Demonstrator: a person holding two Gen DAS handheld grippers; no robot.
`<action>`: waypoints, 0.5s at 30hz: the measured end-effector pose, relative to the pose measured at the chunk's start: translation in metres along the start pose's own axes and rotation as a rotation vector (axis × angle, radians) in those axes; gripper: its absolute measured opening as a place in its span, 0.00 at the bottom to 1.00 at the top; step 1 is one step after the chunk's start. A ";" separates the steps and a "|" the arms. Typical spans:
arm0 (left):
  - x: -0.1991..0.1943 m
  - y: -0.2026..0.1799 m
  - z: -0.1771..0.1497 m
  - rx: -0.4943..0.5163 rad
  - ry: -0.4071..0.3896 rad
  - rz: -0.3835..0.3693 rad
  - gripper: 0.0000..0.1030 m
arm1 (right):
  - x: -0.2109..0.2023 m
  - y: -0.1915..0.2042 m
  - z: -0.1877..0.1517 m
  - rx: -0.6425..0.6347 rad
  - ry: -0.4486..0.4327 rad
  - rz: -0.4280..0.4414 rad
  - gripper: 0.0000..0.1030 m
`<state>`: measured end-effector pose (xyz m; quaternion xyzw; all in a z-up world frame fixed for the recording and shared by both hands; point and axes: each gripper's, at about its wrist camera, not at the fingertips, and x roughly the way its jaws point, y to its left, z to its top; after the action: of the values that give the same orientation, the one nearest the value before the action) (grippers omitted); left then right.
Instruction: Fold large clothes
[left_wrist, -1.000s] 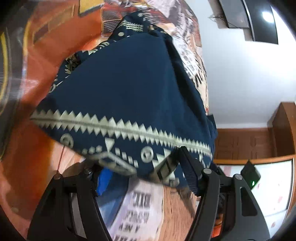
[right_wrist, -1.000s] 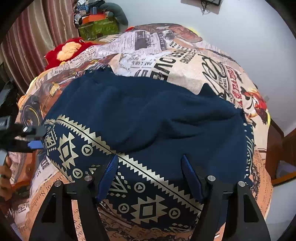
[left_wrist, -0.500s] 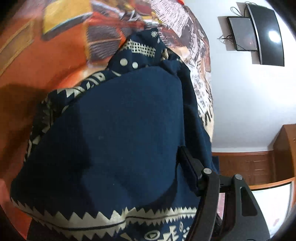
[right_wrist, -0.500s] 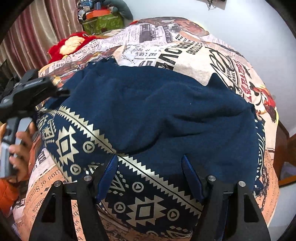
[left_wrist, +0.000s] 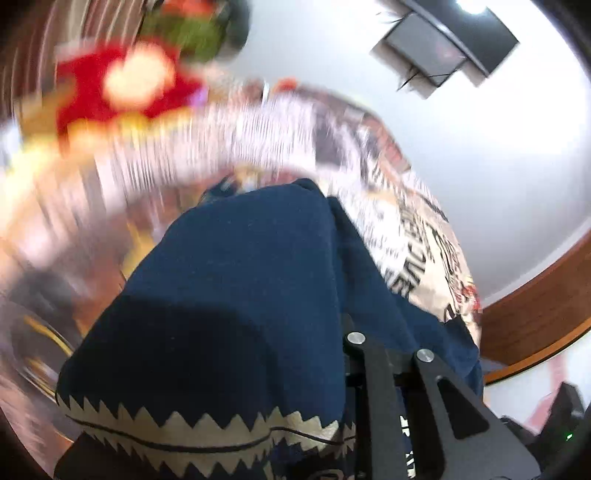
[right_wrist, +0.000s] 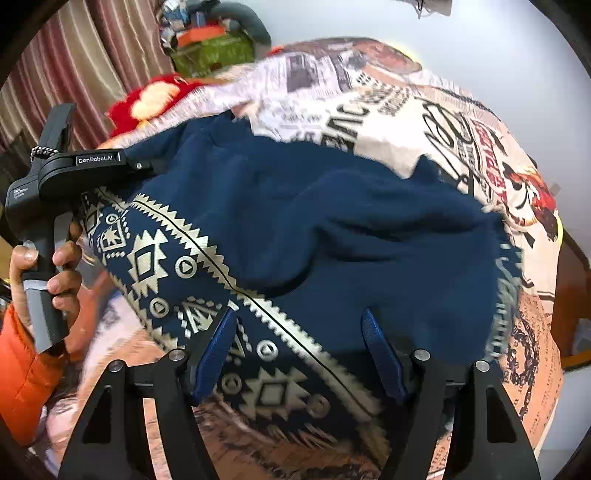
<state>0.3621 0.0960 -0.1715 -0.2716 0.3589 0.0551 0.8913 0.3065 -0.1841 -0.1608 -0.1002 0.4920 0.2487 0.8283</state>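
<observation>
The blue cloth (right_wrist: 369, 236) lies spread on the bed (right_wrist: 424, 110). Its long side runs from the left gripper (right_wrist: 147, 168), far to the left, across to the right edge of the bed. The patterned gold band (right_wrist: 207, 258) runs slantwise, from the left gripper down to the right gripper (right_wrist: 299, 350). The left gripper's jaws have just been closing, and they now pinch the band's corner and hold it up off the bed. In the left wrist view the cloth (left_wrist: 240, 314) drapes right over that gripper and hides one finger. The right gripper is open and holds nothing. The band lies just under and between its two blue fingers (right_wrist: 216, 347).
</observation>
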 end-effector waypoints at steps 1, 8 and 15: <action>-0.013 -0.010 0.007 0.059 -0.045 0.035 0.19 | -0.005 0.001 0.001 -0.001 -0.008 0.011 0.67; -0.057 -0.085 0.008 0.477 -0.242 0.233 0.19 | 0.006 0.011 -0.008 -0.019 0.029 0.005 0.67; -0.020 -0.158 -0.046 0.904 -0.247 0.294 0.19 | 0.028 0.002 -0.017 0.040 0.101 0.061 0.67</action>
<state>0.3655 -0.0603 -0.1150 0.2044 0.2733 0.0508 0.9386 0.3034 -0.1807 -0.1937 -0.0808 0.5410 0.2586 0.7962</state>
